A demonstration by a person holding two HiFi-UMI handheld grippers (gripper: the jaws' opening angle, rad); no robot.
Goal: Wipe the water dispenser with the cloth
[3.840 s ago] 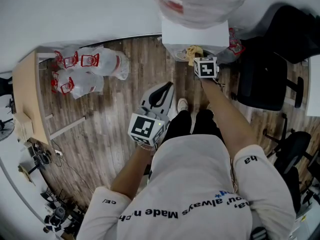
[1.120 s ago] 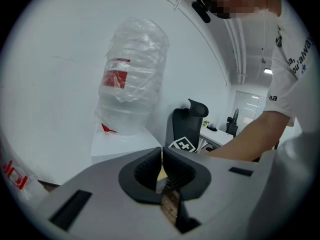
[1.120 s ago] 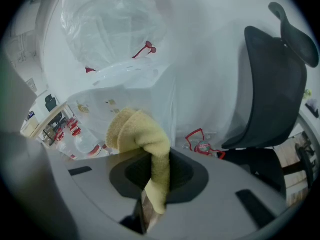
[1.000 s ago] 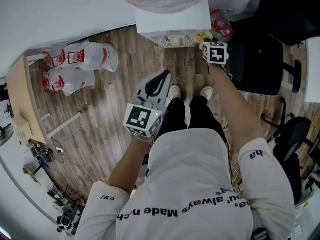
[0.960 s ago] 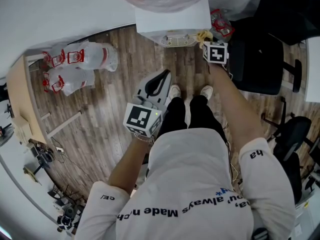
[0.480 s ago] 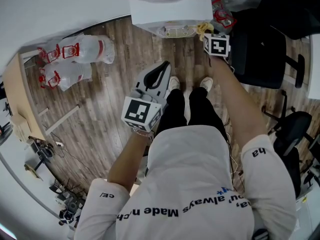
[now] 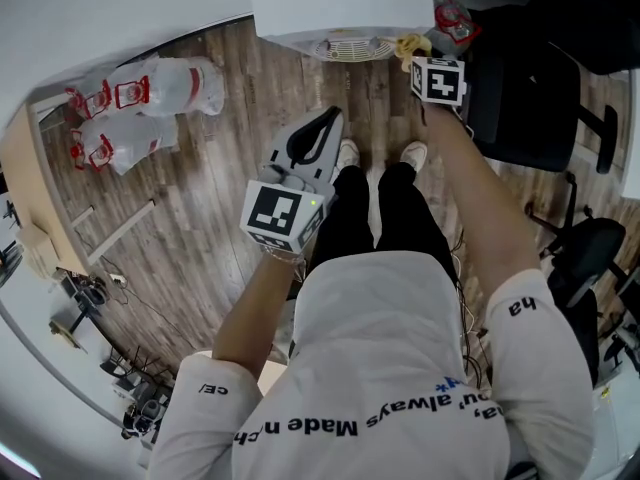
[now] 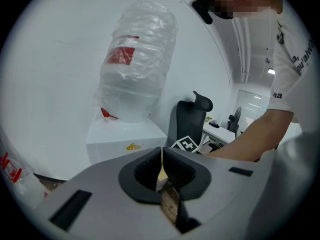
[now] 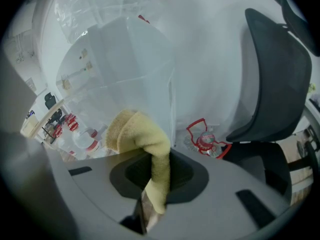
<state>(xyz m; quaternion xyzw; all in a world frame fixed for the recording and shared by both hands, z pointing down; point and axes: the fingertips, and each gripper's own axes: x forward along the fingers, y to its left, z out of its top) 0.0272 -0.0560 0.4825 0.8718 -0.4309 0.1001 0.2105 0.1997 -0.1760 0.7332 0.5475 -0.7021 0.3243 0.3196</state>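
The water dispenser is a white box with a big clear bottle on top and a round drip tray at its front. My right gripper is at its front right corner, shut on a yellow cloth. In the right gripper view the cloth bulges out of the closed jaws right against the dispenser's glossy side. My left gripper hangs lower and nearer my body, shut with nothing in it, pointing toward the dispenser.
A black office chair stands close to the right of the dispenser. A crushed bottle with a red handle lies behind it. Empty water bottles lie on the wood floor at left, beside a desk. My feet are before the dispenser.
The right gripper with the cloth has gone from in front of the drip tray to the dispenser's right front corner. The left gripper has kept its place and the view has tilted.
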